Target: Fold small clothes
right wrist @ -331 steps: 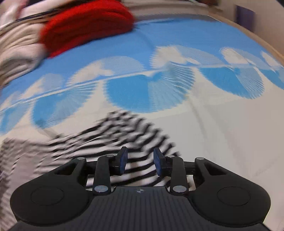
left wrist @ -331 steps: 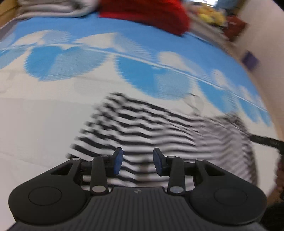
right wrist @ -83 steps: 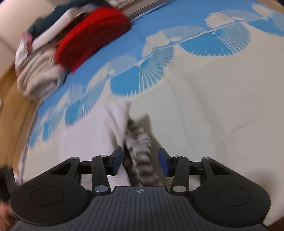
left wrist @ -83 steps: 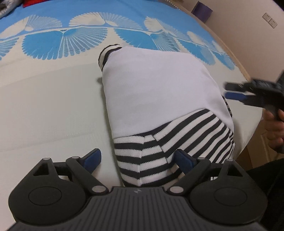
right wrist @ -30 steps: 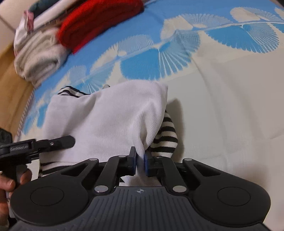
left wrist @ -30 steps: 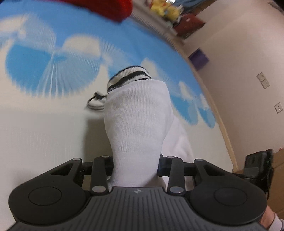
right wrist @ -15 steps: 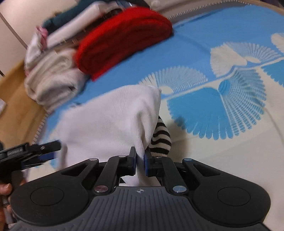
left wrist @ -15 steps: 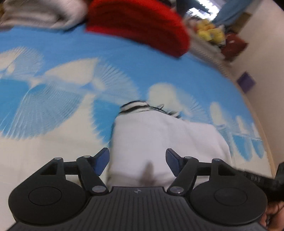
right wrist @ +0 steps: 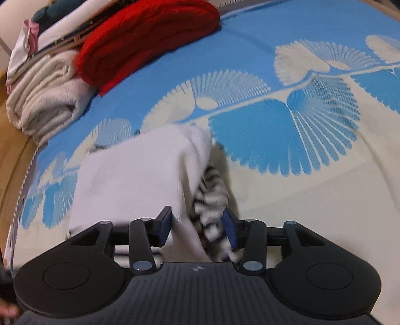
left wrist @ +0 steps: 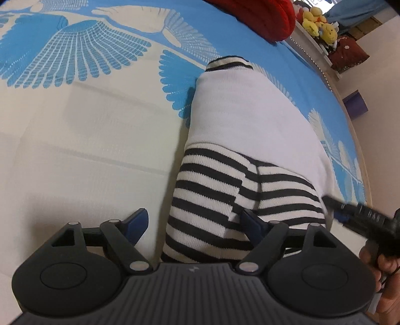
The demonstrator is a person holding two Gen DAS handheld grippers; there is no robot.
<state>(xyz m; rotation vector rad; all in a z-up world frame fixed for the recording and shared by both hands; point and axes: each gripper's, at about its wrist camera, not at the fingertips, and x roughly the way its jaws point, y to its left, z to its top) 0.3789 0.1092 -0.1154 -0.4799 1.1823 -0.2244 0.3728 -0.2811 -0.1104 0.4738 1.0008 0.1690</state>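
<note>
One bed cover [left wrist: 75, 150], blue and cream with a fan-leaf print, carries everything. Stack of folded laundry at the far edge: red knit [right wrist: 147, 42] on top, cream towel [right wrist: 42, 100] beside it toward the far left corner. Striped garment [left wrist: 240, 140] lies folded on the cream part of the cover, near the front edge; white inner side faces up over most of it, black-and-white striped hem shows at the near end, a striped cuff pokes out at the far end.

Left gripper [left wrist: 193, 222] has just been opening, jaws wide apart. They straddle the striped hem; left pad is off the cloth on bare cover, right pad sits over the stripes, no pinch.

Right gripper [right wrist: 197, 225] has also just been opening, jaws about half spread. The garment's right fold edge lies between the pads, blurred; cloth looks loose, not clamped.

Yellow plush toys [left wrist: 318, 23] sit on a shelf past the far right corner.
</note>
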